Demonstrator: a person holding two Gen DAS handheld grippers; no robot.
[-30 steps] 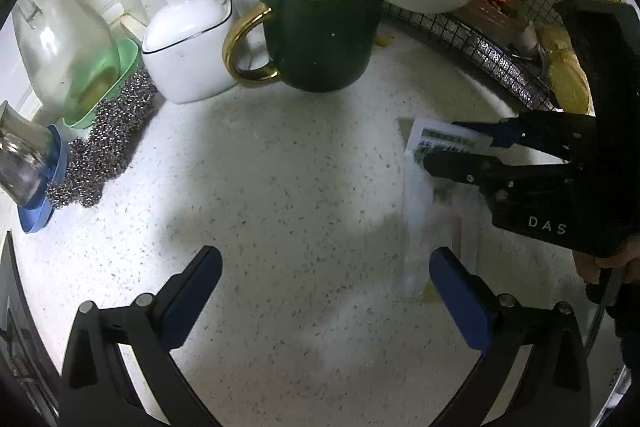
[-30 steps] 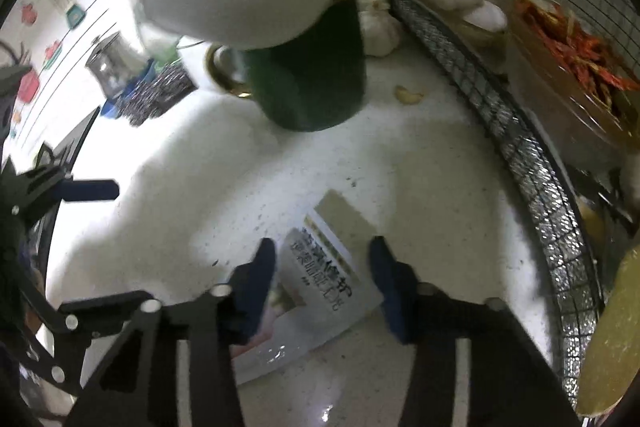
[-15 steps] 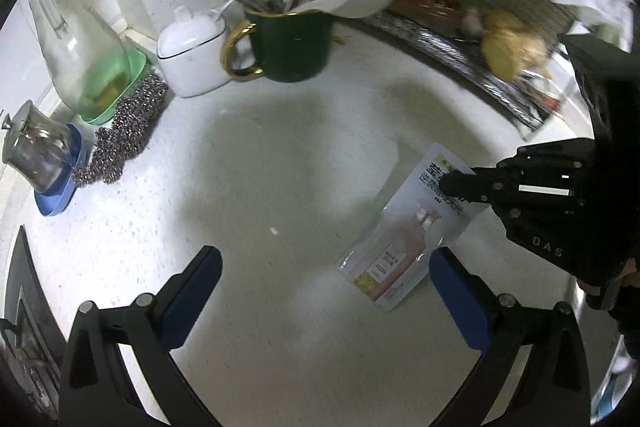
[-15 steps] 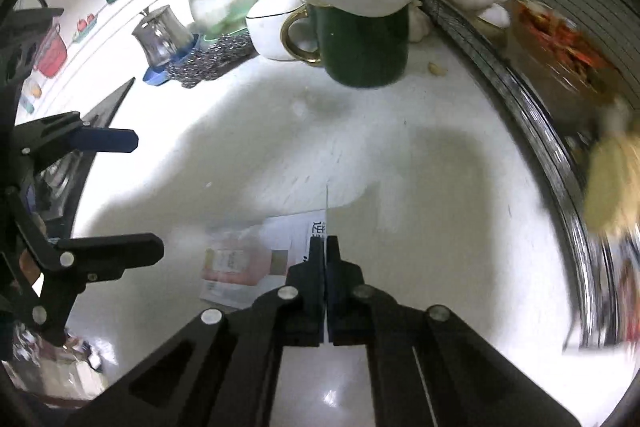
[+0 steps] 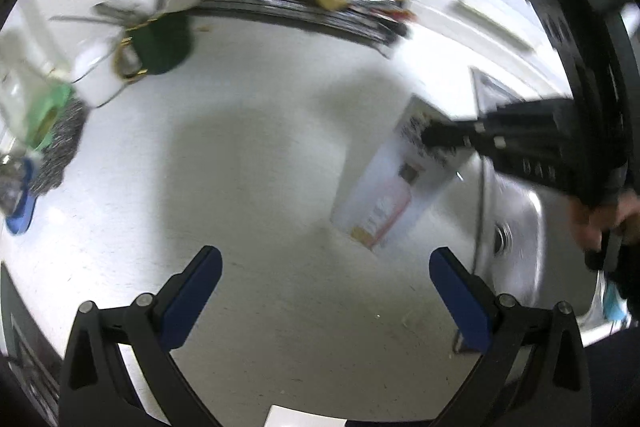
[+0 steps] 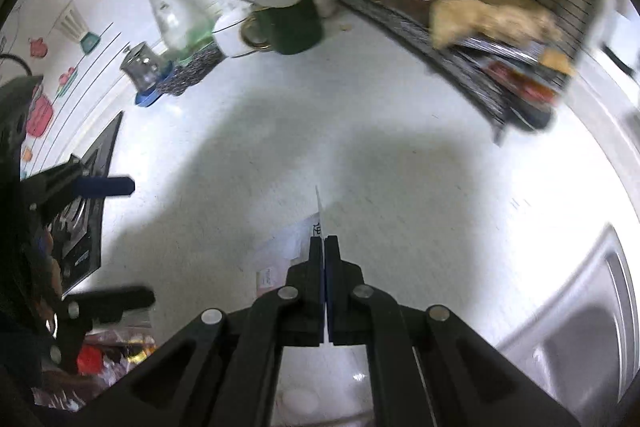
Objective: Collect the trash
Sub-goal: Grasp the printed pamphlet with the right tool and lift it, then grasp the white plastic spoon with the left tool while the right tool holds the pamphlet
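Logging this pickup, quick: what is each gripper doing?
Left gripper: open, holding nothing.
Right gripper: closed on the packet.

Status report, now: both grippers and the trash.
Right gripper shut on packet, lifted off the counter. Left gripper open, empty. Nothing in the way.

Flat white sachet (image 5: 394, 183), black print at top, pink bottle graphic below. It hangs tilted from my right gripper (image 6: 323, 243), at 3 o'clock in left view.
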